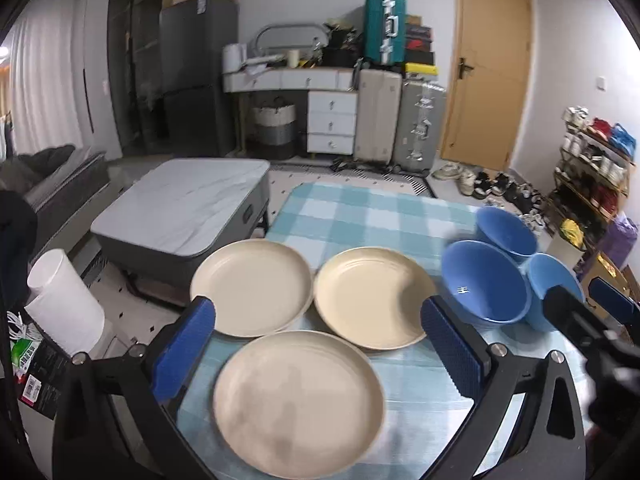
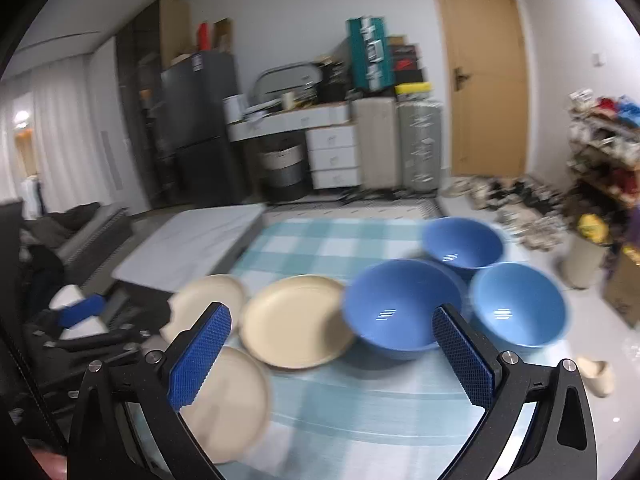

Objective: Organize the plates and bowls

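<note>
Three cream plates lie on the blue checked tablecloth: a near plate, a far left plate and a far right plate. Three blue bowls stand to the right: a middle bowl, a far bowl and a right bowl. My left gripper is open and empty above the plates. My right gripper is open and empty, with the middle bowl just ahead between its fingers. The right wrist view also shows the other bowls and plates.
A low grey marble-top table stands left of the cloth. A white bin stands on the floor at left. Suitcases, drawers and a fridge line the back wall. Shoes and a shoe rack are at right.
</note>
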